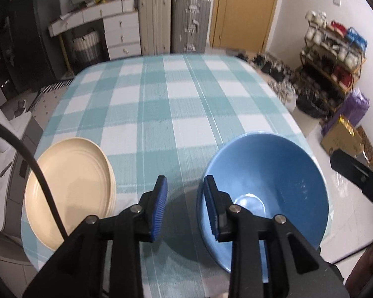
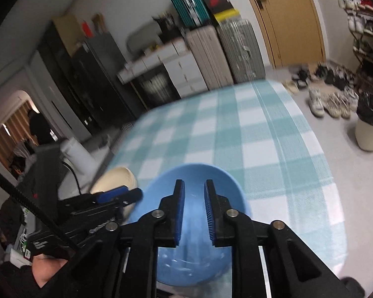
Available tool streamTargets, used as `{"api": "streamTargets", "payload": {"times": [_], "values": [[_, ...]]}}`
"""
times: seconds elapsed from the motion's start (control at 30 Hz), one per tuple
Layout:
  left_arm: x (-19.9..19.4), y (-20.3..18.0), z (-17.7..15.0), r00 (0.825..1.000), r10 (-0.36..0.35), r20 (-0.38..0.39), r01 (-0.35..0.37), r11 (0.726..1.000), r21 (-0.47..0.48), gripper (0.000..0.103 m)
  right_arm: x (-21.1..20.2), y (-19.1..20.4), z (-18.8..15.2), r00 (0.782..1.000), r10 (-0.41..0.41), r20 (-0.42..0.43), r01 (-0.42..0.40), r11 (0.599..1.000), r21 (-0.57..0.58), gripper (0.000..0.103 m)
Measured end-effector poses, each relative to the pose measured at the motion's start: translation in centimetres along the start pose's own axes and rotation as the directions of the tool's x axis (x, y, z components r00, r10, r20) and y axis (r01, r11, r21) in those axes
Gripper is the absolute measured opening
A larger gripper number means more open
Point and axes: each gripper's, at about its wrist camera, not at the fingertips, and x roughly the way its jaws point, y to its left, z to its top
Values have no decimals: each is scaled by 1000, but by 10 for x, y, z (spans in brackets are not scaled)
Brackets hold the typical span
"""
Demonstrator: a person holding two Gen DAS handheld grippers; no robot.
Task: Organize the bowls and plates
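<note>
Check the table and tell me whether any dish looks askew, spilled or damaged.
Nothing stands out. The blue bowl sits upright on the checked tablecloth, empty, with no chips visible. The cream plates lie stacked flat near the table's left edge. No spill shows on the cloth, though motion blur hides fine detail.

checked tablecloth (image 1: 176, 104) (teal, white) bears cream plates (image 1: 72, 186), blue bowl (image 1: 273, 173).

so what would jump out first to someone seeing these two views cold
The big blue bowl near the table's front right edge grabs the eye first, set against the teal-and-white checked tablecloth. Left of it sits a stack of cream plates at the table's front left corner. In the foreground of each view, black fingers with blue ribbed pads stand parted with nothing between them.
</note>
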Motion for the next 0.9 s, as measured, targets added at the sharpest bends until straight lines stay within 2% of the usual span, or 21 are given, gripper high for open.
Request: {"api": "streamTargets", "payload": {"times": [0.1,0.27,0.4,0.53,0.6,0.7,0.77,0.9], "values": [[-4,3,-7,996,57,67,-58,998,10,30,-5,3,-9,996,-9,93,9,1000,-3,23],[-3,17,-20,993,17,121,-13,999,-36,31,-10,-6,-25,975,-4,223,2,1000,11,34],[3,22,-23,994,-9,113,15,998,-59,31,-7,-16,-26,978,7,206,-18,999,51,36],[2,16,-27,992,-22,126,27,999,-37,34,-1,-26,-26,985,34,169,-52,994,99,36],[-1,10,-27,990,1,142,1,1000,-15,34,-2,-28,-26,985,34,171,-54,992,111,37],[-8,5,-28,985,18,174,-19,1000,4,35,-6,-23,-27,981,31,193,-50,995,90,37],[-10,7,-28,984,-8,178,8,1000,-1,44,-8,-17,-28,980,27,199,-39,997,59,40],[-13,7,-29,982,-15,189,17,1000,-10,44,-12,-4,-31,975,27,221,-24,1000,-14,47]]}}
